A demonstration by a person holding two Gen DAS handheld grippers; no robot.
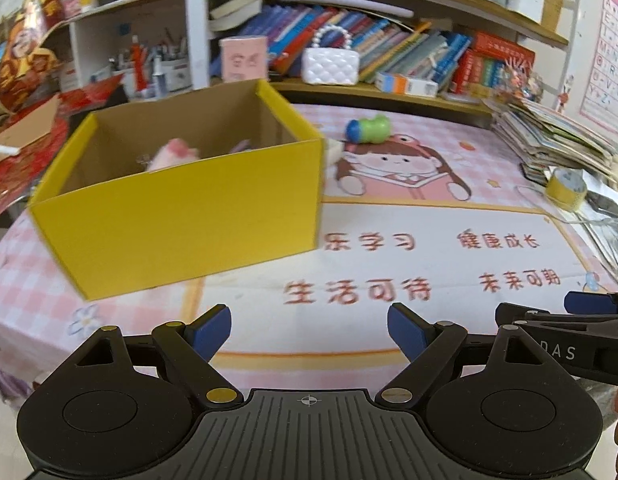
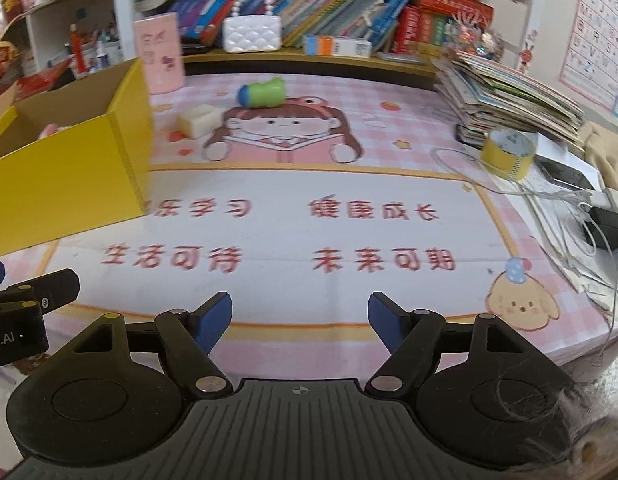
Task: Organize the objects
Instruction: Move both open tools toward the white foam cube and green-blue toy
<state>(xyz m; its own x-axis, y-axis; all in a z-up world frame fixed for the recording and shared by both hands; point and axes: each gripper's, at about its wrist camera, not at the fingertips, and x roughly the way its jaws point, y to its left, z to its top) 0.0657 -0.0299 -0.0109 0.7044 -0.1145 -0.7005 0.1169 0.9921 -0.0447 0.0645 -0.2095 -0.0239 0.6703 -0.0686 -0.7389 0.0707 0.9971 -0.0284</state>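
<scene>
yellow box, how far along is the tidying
Done: the yellow box already holds a pink plush and something else I cannot make out.

In hand: nothing. The left claw and right claw are both open and empty above the mat.

Left: the green and blue toy and the cream block lie loose on the pink mat beyond the box.

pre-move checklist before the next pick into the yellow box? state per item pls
1. Left gripper empty, jaws apart: ok.
2. Right gripper empty, jaws apart: ok.
3. Yellow box open on top, with room inside beside the pink item: ok.
4. Green and blue toy lying loose on the mat, nothing on top of it: ok.
5. Cream block free of the box wall: ok, a gap shows in the right wrist view.
6. Grippers clear of each other: cannot tell, they sit close side by side.
</scene>
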